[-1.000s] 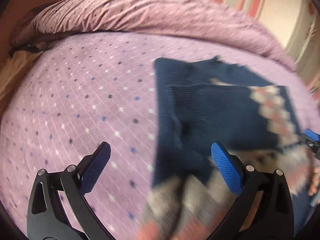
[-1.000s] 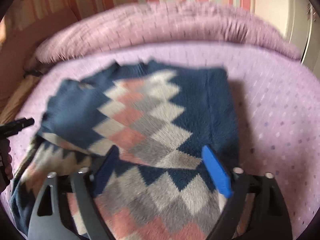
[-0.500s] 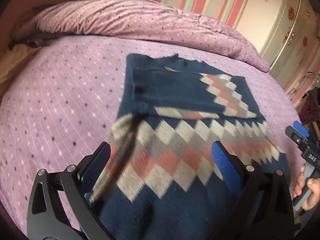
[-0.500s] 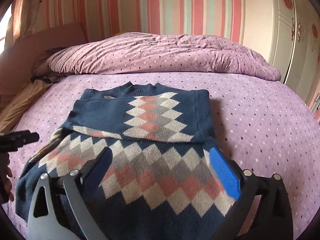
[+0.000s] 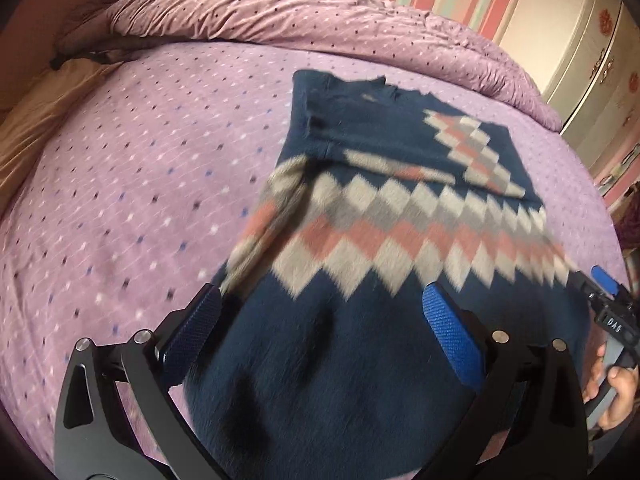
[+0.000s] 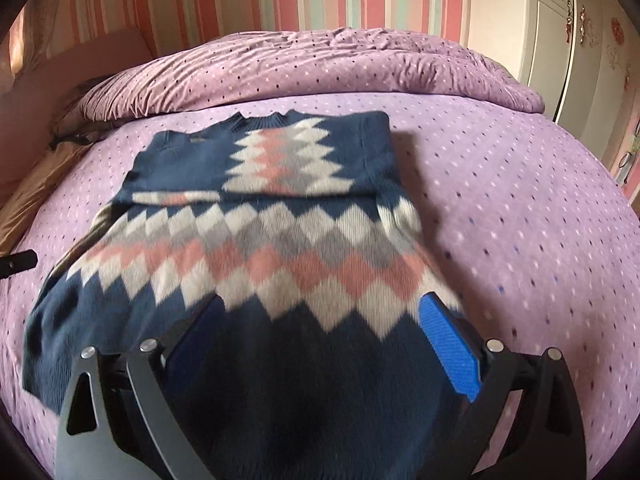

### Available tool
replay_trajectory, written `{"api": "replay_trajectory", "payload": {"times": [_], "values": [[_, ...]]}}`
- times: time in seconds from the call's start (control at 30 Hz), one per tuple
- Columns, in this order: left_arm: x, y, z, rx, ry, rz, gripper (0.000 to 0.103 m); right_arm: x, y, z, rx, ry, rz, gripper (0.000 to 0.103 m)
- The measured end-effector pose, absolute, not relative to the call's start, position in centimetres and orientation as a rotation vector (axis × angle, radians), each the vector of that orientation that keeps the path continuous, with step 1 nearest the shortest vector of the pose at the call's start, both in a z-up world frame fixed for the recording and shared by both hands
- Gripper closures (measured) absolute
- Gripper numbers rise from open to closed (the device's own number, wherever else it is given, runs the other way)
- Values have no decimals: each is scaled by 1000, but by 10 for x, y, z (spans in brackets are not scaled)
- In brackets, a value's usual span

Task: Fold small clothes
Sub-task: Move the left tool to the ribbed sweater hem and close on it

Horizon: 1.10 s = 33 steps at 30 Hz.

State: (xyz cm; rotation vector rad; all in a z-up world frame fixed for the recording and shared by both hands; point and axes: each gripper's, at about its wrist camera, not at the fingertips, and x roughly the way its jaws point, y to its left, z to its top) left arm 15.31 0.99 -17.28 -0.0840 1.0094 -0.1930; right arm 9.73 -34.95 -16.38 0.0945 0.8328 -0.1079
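Sweater [image 6: 256, 240] on bed [image 6: 520, 208], both grippers [image 5: 320, 320] [image 6: 324, 320] wide open, empty; holder's hand [image 5: 616, 400] only in left view.

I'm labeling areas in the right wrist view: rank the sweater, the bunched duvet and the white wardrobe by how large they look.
1. sweater, nearest the camera, which inflates it.
2. duvet.
3. wardrobe, cropped by the frame edge.

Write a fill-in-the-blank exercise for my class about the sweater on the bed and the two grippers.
1. The sweater lies on a ____ bedspread.
2. Both sleeves are folded across the ____ of the sweater.
3. The left gripper and right gripper both stand ____.
4. Each gripper's pads are ____ in colour.

Missing words: purple; chest; open; blue
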Motion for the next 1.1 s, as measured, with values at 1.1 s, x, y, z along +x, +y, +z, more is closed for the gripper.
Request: {"api": "replay_trajectory", "payload": {"times": [1.1], "values": [[31, 71, -244, -263, 1101, -296, 3, 34, -331, -186, 117, 910, -103, 5]]}}
